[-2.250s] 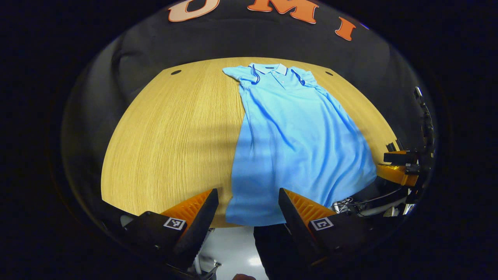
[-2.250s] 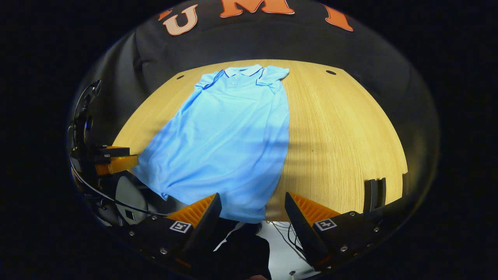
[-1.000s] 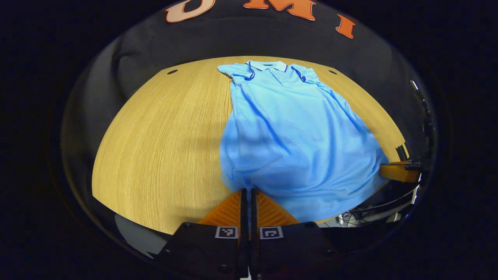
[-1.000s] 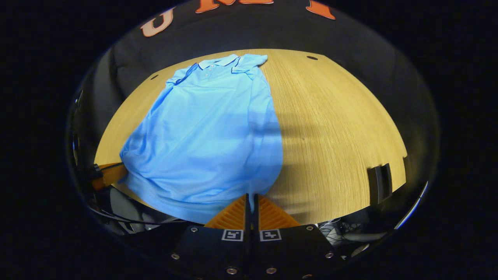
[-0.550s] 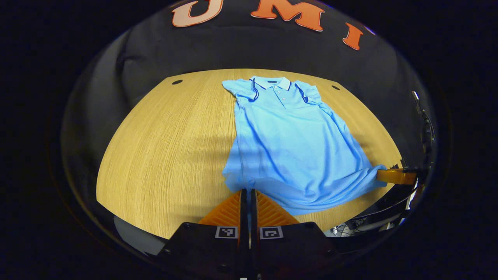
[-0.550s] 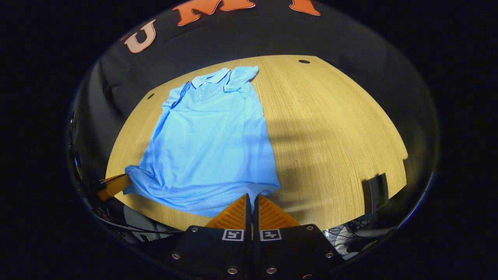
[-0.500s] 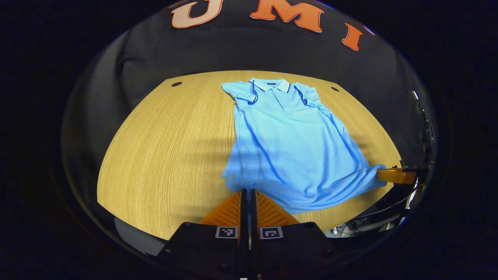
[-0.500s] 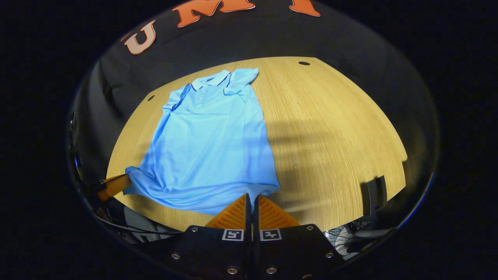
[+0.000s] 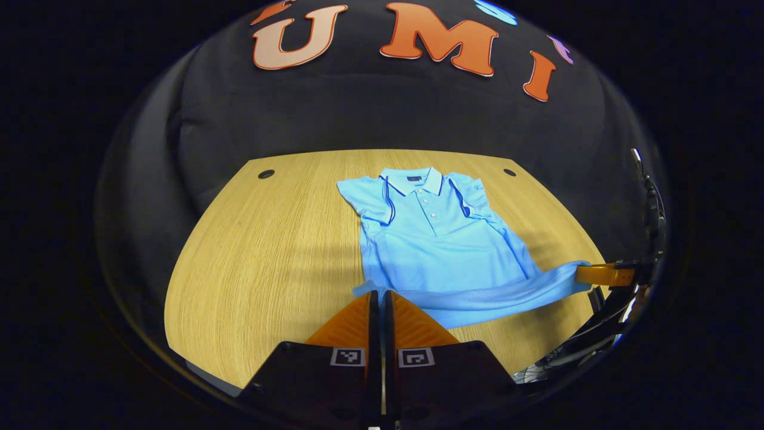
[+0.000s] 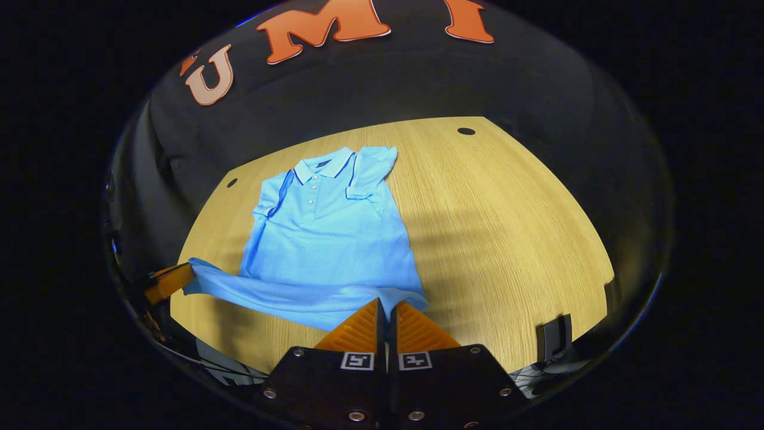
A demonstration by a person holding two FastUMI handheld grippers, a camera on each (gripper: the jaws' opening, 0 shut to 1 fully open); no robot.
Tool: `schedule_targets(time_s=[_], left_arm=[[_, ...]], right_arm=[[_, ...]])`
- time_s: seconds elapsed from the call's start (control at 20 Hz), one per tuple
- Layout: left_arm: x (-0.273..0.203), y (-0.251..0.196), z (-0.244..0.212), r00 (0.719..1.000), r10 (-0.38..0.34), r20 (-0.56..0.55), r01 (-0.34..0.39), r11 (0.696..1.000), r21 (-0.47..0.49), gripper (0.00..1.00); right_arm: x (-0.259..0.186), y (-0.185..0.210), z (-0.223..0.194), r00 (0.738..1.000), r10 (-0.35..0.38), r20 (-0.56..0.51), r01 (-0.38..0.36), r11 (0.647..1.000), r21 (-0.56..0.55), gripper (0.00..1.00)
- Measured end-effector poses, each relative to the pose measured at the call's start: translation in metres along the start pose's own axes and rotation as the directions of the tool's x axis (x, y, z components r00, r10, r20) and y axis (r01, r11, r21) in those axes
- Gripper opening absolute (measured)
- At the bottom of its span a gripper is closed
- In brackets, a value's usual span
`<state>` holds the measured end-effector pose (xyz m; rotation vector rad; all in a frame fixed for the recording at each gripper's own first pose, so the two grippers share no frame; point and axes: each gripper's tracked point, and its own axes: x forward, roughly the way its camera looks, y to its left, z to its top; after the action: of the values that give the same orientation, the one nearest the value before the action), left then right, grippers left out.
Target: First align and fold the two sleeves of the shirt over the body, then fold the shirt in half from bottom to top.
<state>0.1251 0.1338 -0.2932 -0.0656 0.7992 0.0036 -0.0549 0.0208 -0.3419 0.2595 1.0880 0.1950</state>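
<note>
The pale wood-grain table (image 9: 262, 251) carries a light blue polo shirt (image 9: 439, 239), lying collar toward the booth wall with both short sleeves already folded in over the chest. The soft knit hem (image 9: 477, 298) is raised off the table as a sagging band between the two tools, probably so the lower half can be carried up toward the collar (image 9: 415, 179). The left tongs (image 9: 377, 294) are pinched closed on one hem corner, and the right tongs (image 10: 385, 303) are clamped on the other.
</note>
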Motion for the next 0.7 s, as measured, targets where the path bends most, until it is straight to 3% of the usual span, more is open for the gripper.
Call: schedule_targets(time_s=[0.7], left_arm=[[0.091,0.033,0.116,0.997,-0.048,0.055,0.045,0.998,0.048,0.06]], right_arm=[[0.07,0.022,0.128,0.998,-0.046,0.048,0.046,0.999,-0.004,0.01]])
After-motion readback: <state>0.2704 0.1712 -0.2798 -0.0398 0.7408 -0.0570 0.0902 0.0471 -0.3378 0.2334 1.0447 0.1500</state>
